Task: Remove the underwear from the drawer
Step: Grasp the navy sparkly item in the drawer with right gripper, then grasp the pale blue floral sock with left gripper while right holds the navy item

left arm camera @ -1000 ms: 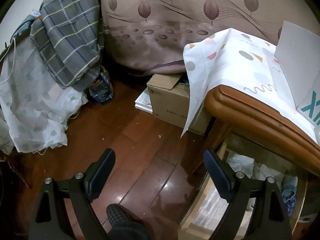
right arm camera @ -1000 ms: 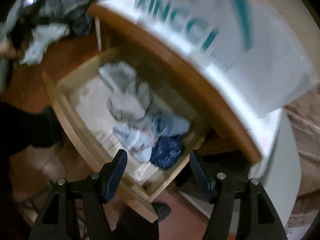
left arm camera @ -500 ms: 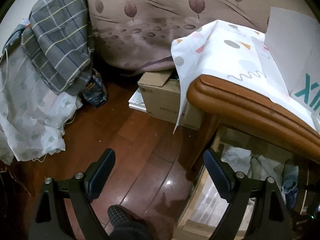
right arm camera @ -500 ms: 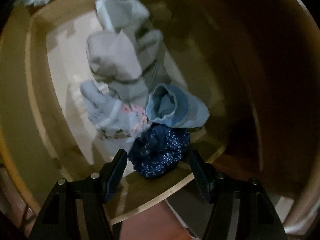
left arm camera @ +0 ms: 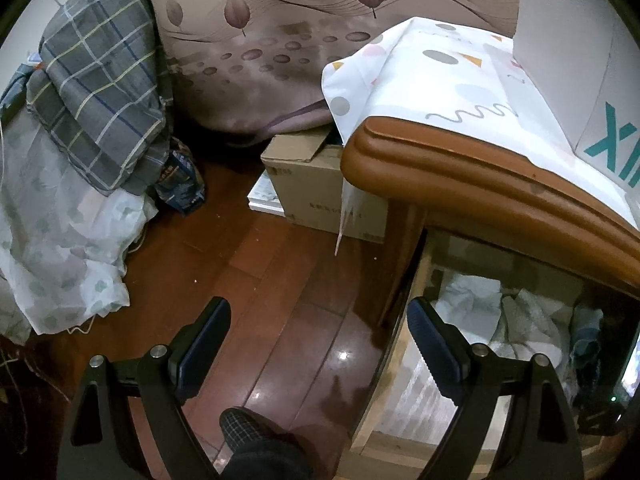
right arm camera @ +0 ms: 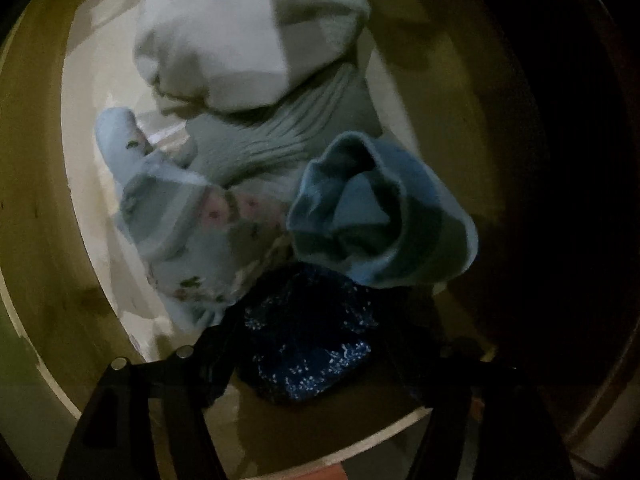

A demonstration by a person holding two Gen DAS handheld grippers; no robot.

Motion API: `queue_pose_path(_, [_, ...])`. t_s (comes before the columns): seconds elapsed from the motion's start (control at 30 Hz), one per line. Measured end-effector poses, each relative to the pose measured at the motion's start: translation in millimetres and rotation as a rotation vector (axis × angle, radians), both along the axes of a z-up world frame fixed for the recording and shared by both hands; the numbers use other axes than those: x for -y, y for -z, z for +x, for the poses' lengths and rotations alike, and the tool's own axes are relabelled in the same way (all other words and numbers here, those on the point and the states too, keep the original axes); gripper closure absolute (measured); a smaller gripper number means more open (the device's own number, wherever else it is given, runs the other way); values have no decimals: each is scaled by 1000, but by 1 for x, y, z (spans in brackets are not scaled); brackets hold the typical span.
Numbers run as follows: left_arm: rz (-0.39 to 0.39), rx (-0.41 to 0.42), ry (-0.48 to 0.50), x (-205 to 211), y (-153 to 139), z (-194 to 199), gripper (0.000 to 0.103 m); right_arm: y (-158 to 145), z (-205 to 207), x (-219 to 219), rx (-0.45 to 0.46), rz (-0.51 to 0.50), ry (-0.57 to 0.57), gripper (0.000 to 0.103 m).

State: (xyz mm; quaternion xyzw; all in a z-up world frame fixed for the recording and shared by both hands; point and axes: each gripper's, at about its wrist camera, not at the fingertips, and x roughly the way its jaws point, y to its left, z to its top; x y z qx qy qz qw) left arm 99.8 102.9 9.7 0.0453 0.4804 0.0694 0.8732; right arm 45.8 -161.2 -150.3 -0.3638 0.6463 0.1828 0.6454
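Wooden flooring (left arm camera: 280, 280) and a curtained wall are seen behind the left tongs (left arm camera: 320, 344), which hang wide open and empty beside the open drawer (left arm camera: 400, 360) of a cloth-covered wooden surface (left arm camera: 480, 176). Inside the drawer, the right tongs (right arm camera: 316, 364) are lowered over a heap of rolled garments; their jaws, which have just been opening, straddle the dark blue speckled underwear (right arm camera: 312, 344) without visibly pressing it. A light blue piece (right arm camera: 380, 216) and a floral piece (right arm camera: 192, 232) lie just behind. The drawer is judged open and reached; gripping and lifting out remain undone.
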Motion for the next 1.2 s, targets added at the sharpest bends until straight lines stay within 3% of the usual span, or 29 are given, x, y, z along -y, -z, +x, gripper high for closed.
queue_pose_path(0.23, [-8, -14, 4, 4, 4, 2, 15, -6, 2, -3, -1, 136, 66, 35])
queue_pose_path(0.5, [-14, -21, 9, 6, 6, 3, 15, -14, -7, -25, -26, 208, 64, 68])
queue_pose_path(0.57, [-12, -19, 13, 6, 6, 2, 15, -21, -8, -29, -68, 262, 90, 73])
queue_pose_path(0.7, [-22, -21, 14, 5, 8, 1, 15, -40, -17, -35, -50, 287, 108, 83])
queue_pose_path(0.87, [-35, -28, 12, 7, 9, 2, 15, -72, -17, -32, -3, 331, 165, 84])
queue_pose_path(1.03, [-36, -47, 34, 14, 14, 2, 15, -100, -21, -15, 99, 412, 285, 84])
queue_pose_path(1.2, [-44, -64, 94, 27, 18, 0, 15, -101, -30, 11, 199, 532, 465, 85])
